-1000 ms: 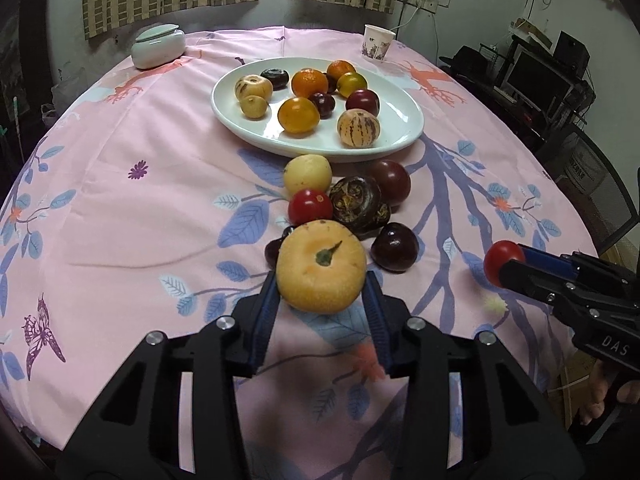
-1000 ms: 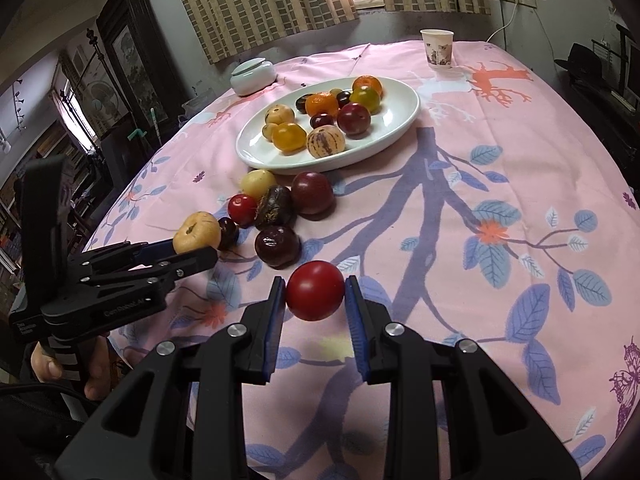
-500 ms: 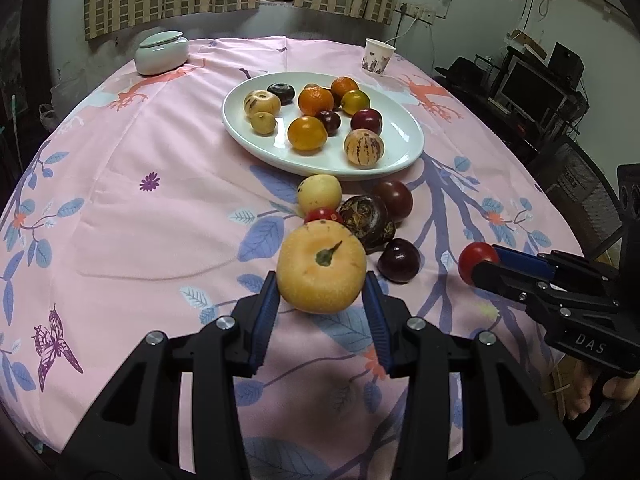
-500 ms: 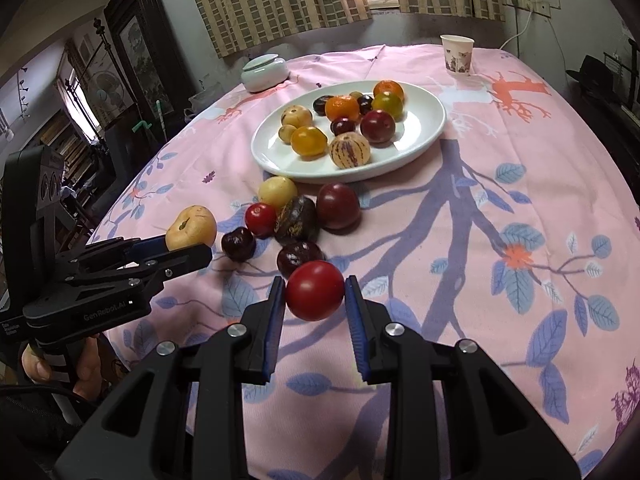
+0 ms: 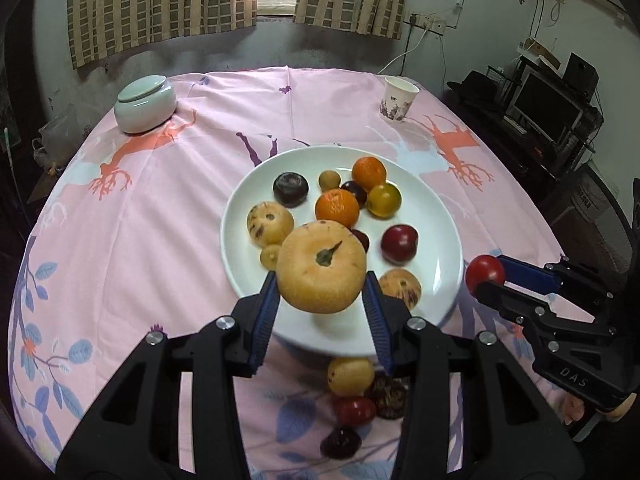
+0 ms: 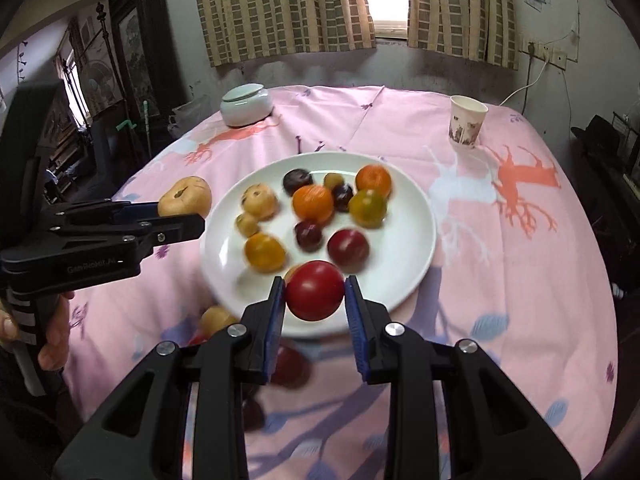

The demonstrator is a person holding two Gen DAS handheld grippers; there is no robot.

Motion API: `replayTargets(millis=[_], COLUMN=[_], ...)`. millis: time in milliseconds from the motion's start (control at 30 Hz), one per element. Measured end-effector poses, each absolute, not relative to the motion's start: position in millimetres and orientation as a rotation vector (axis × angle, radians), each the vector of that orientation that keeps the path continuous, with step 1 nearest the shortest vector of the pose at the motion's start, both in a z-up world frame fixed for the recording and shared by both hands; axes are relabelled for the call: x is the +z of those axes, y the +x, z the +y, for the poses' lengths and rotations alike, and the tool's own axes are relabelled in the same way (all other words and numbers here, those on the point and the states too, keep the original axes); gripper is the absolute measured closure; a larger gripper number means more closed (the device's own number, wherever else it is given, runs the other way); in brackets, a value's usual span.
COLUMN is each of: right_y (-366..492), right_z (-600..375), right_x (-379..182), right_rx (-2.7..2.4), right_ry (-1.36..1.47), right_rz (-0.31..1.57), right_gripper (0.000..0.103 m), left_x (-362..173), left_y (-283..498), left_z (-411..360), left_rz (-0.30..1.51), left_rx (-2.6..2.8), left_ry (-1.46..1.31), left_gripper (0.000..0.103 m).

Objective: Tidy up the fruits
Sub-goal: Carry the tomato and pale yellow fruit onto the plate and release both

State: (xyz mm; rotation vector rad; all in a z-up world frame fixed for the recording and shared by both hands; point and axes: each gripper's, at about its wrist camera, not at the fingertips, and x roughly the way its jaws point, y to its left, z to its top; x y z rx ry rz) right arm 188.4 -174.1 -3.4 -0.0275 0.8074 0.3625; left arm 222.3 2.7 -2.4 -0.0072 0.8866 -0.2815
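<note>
Grippers each clamped on one fruit, held in the air over the near side of the white plate (image 5: 440, 216).

Left gripper (image 5: 322, 300) pinches a large tan-yellow fruit (image 5: 322, 266) between its blue pads, stem facing the camera; right gripper (image 6: 315, 307) is nearly shut on a small red fruit (image 6: 315, 290). More fruit lies on the plate, and a few loose ones (image 5: 350, 376) sit on the pink tablecloth (image 5: 140, 240) just beside the plate's near rim.
</note>
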Motion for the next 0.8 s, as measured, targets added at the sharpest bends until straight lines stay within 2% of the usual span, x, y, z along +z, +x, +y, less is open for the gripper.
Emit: replayTargets(millis=[300, 633, 700, 767, 800], right_y=[271.8, 300.8, 299.8, 299.4, 299.2], right_z=[-184.7, -187.3, -185.7, -185.9, -186.2], right_x=[-31.9, -54.1, -52.9, -49.7, -47.6], right_rx=[0.288, 0.256, 0.257, 0.258, 0.259], right_ry=[-0.049, -0.059, -0.072, -0.074, -0.068], right_rz=[0.874, 0.918, 0.907, 0.899, 0.894], right_gripper=[0.073, 0.072, 0.071, 0.071, 0.069], left_x=[-32.9, -54.3, -51.1, -44.5, -40.1], left_y=[281.8, 306.8, 305.9, 303.0, 300.8], left_z=[-11.4, -11.0, -12.8, -13.8, -13.8], left_rz=[0.970, 1.038, 1.024, 1.004, 0.993], left_rx=[-0.267, -0.262, -0.267, -0.267, -0.270], left_ry=[0.001, -0.010, -0.009, -0.009, -0.015], left_gripper=[0.060, 0.059, 0.055, 0.042, 0.041])
